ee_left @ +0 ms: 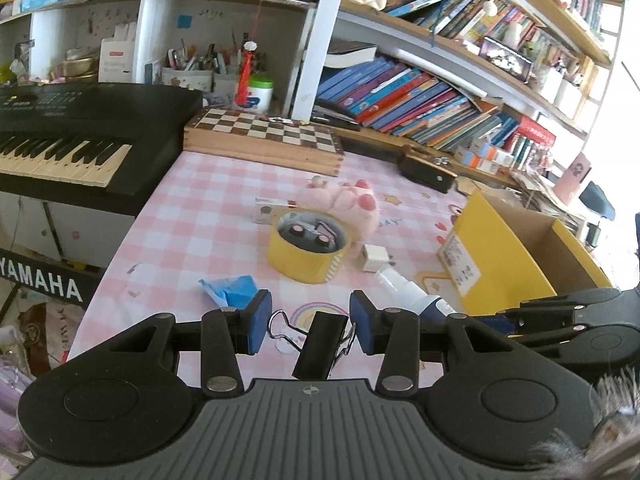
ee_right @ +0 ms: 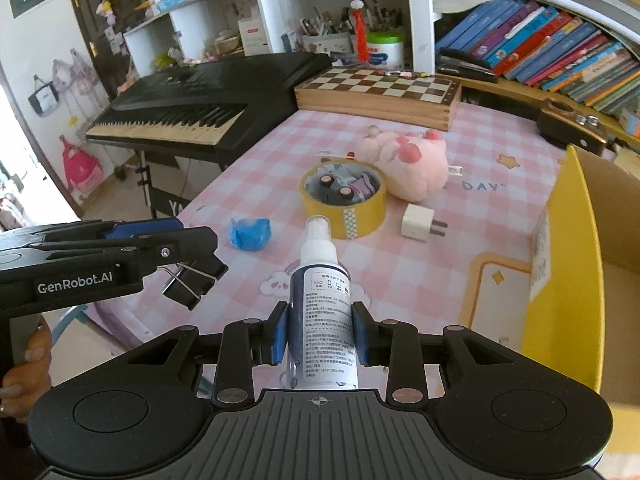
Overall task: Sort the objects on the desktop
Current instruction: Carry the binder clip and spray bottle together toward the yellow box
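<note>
Both grippers are loaded beside the open box, so the step in hand is judged to be a clean drop.

In the left wrist view, the left gripper [ee_left: 306, 320] is seen with its blue pads wide apart around a black metal binder clip [ee_left: 320, 346]; the clip is apparently not pinched, so whether it rests on the pink checked tablecloth [ee_left: 200, 216] near its front edge or is carried cannot be told, and the pads are best closed squarely on the clip's body, not its wire handles. In the right wrist view, the right gripper [ee_right: 320, 336] is clamped on a white-and-navy plastic spray bottle [ee_right: 324, 300] held nozzle forward above the front edge, and is best carried over the wall of the yellow cardboard box [ee_right: 568, 280] at the right edge before being released.
</note>
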`<state>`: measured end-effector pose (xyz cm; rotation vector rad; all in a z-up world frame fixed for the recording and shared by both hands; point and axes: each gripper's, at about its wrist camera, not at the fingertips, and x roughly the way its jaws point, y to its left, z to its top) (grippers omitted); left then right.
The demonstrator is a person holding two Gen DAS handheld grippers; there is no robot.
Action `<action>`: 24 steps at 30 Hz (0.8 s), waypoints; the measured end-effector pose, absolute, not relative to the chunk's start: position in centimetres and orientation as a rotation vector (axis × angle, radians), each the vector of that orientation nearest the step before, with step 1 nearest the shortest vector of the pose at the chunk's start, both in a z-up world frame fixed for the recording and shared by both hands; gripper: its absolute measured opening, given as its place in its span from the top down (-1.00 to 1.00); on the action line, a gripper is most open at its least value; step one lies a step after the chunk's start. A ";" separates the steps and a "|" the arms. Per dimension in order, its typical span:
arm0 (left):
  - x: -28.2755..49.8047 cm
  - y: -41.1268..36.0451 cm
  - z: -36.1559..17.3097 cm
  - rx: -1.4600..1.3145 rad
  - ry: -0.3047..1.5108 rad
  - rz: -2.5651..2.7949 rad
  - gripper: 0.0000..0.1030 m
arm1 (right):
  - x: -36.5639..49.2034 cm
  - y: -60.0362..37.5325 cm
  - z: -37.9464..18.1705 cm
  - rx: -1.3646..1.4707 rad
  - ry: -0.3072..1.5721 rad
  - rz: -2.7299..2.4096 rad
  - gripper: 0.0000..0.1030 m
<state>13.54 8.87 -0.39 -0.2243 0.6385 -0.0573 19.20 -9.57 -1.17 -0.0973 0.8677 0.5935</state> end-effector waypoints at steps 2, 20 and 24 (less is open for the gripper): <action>12.6 8.7 -0.3 -0.224 0.633 -0.067 0.21 | 18.3 -9.7 -1.1 -0.090 0.866 0.582 0.37; 4.2 6.6 0.4 -0.178 0.620 -0.190 0.22 | 8.6 -11.6 -1.0 -0.016 0.852 0.479 0.37; 3.4 5.4 0.3 -0.169 0.626 -0.251 0.22 | 6.7 -13.0 -1.0 0.012 0.850 0.425 0.37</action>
